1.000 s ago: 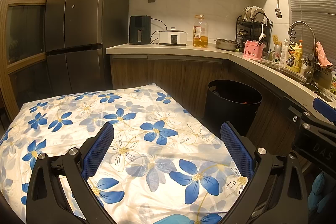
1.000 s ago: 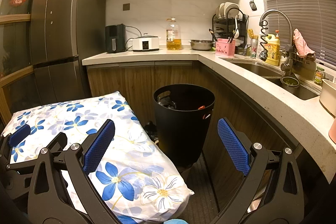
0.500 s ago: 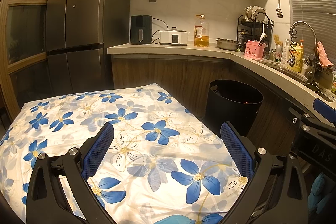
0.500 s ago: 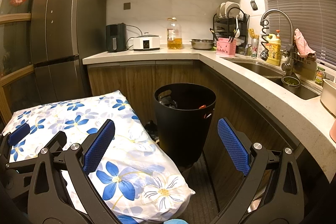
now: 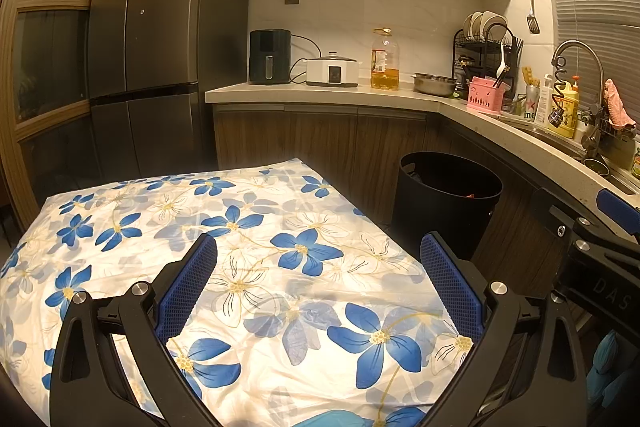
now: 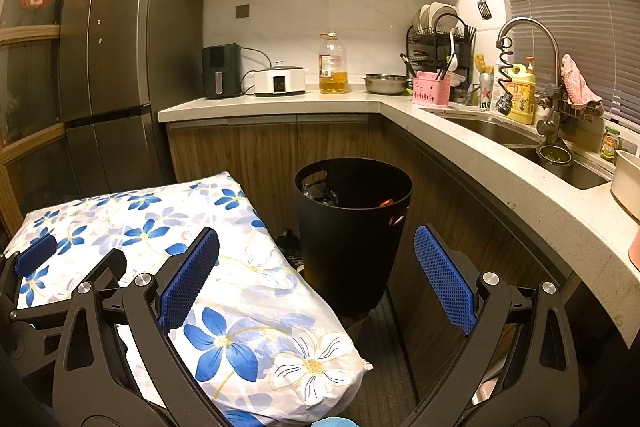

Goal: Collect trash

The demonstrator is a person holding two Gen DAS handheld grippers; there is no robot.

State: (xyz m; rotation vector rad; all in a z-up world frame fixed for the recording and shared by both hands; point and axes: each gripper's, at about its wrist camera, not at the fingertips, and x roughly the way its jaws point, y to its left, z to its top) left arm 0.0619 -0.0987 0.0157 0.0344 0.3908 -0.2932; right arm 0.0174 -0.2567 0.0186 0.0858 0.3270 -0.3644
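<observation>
A black trash bin (image 6: 352,227) stands on the floor against the wooden cabinets, with dark bagged trash and a small red scrap inside. The same trash bin (image 5: 446,199) shows at the right of the left wrist view. My left gripper (image 5: 318,277) is open with nothing between its blue pads, held over a table with a white cloth printed with blue flowers (image 5: 224,255). My right gripper (image 6: 316,267) is open and empty too, held in front of the bin beside the table's corner (image 6: 320,359). No loose trash shows on the cloth.
An L-shaped counter (image 6: 460,131) runs behind and to the right, with a sink (image 6: 520,135), dish rack, oil bottle (image 6: 333,65), cooker and air fryer. A tall dark fridge (image 5: 152,39) stands at the left. A narrow strip of floor lies between table and cabinets.
Both views have shifted very slightly; the grippers stay open and empty, and nothing on the table or in the bin has moved.
</observation>
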